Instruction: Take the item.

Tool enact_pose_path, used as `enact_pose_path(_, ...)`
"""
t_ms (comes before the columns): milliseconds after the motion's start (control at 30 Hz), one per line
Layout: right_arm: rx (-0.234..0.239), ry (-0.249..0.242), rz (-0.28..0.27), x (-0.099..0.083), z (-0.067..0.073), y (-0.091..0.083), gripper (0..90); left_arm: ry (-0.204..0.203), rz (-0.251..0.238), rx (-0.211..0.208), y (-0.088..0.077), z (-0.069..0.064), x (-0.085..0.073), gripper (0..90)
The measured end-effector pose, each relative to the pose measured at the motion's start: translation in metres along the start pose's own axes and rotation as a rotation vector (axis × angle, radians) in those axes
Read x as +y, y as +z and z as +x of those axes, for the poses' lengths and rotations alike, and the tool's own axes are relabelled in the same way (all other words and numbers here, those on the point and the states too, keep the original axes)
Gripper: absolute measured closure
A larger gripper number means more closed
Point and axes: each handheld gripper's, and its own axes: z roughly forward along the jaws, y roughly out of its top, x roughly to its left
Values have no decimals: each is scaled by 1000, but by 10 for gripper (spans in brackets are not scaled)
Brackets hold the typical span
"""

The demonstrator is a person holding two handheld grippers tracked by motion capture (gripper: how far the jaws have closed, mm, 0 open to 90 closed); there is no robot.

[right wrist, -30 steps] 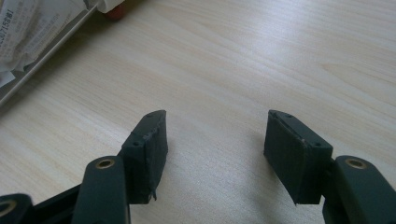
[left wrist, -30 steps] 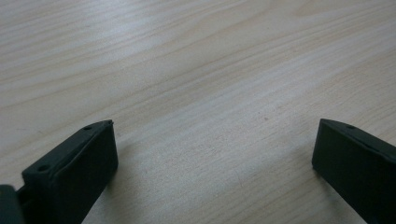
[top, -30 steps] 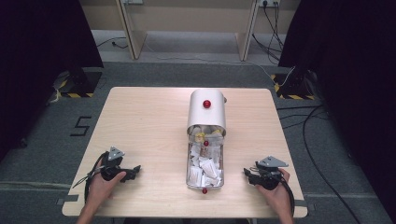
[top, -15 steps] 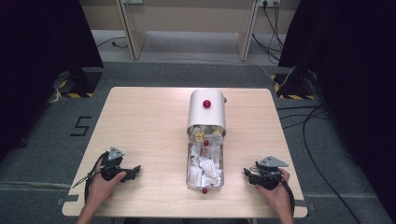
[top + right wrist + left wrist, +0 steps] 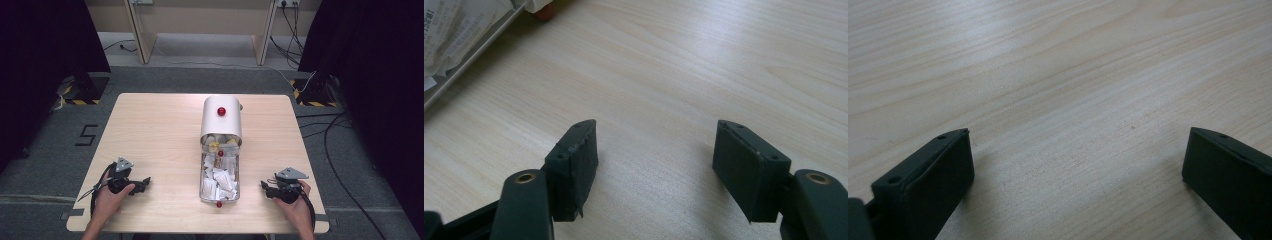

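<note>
Meanwhile, the right gripper (image 5: 266, 187) rested released on the table (image 5: 150, 130), its jaws just widened with nothing between them — the left gripper (image 5: 145, 182) likewise gaped over bare wood. Judging by the layout, a clean approach meant the right gripper travelling toward ten o'clock, level and slow, meeting the tray's (image 5: 202, 186) wall squarely rather than clipping its red knob (image 5: 218, 204). The container sat at table centre — a clear tray of white packets (image 5: 216, 175) pulled toward six o'clock from a white domed cover (image 5: 221, 120).
</note>
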Motion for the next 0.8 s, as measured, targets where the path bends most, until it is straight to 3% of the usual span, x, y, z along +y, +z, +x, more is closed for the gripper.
enact_pose_path(333,-15,16,-33,2,-1,-5,243,0,0,0,0,0,0,0)
enact_pose_path(800,-14,-8,-89,13,7,-19,260,0,0,0,0,0,0,0)
